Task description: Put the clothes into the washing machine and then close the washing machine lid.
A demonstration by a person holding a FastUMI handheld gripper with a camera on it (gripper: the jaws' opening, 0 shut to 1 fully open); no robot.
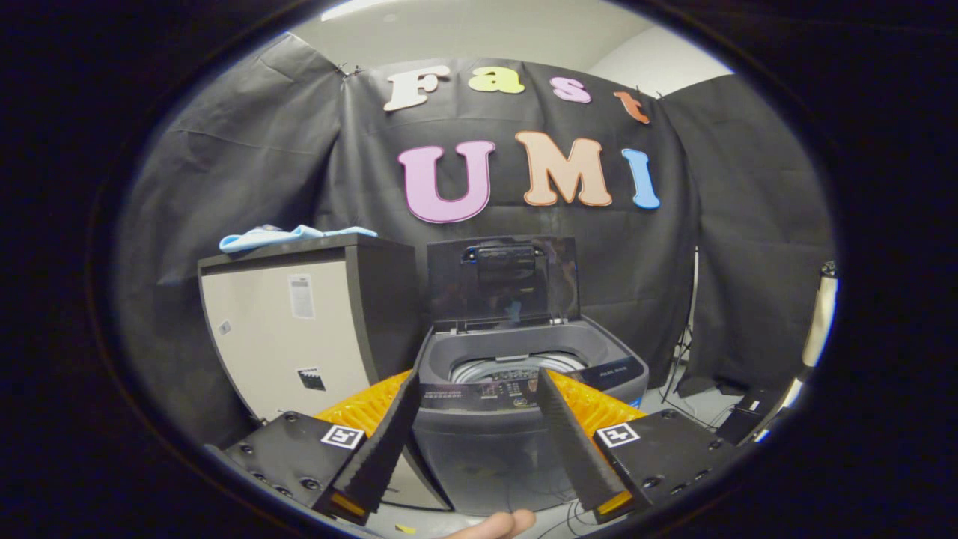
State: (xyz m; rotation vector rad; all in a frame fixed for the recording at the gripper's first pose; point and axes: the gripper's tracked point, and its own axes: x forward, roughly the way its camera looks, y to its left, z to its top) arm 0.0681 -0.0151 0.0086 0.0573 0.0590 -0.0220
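Two jaws apart, washing machine (516, 404) lid (503, 281) up

Nothing's really reading clearly here. The stickers on the cabinet (284, 329) are coming out too small, and the print on the washing machine (516, 397) panel is blurring out too.

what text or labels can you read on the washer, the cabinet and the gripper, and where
No text here is legible.
Washing machine control panel: small print, too blurred to read.
Short mark at its right top edge: blurred.
Cabinet white sticker and dark sticker: too small to read.
Gripper, open and aimed at the washing machine: two square markers, patterns, not words.
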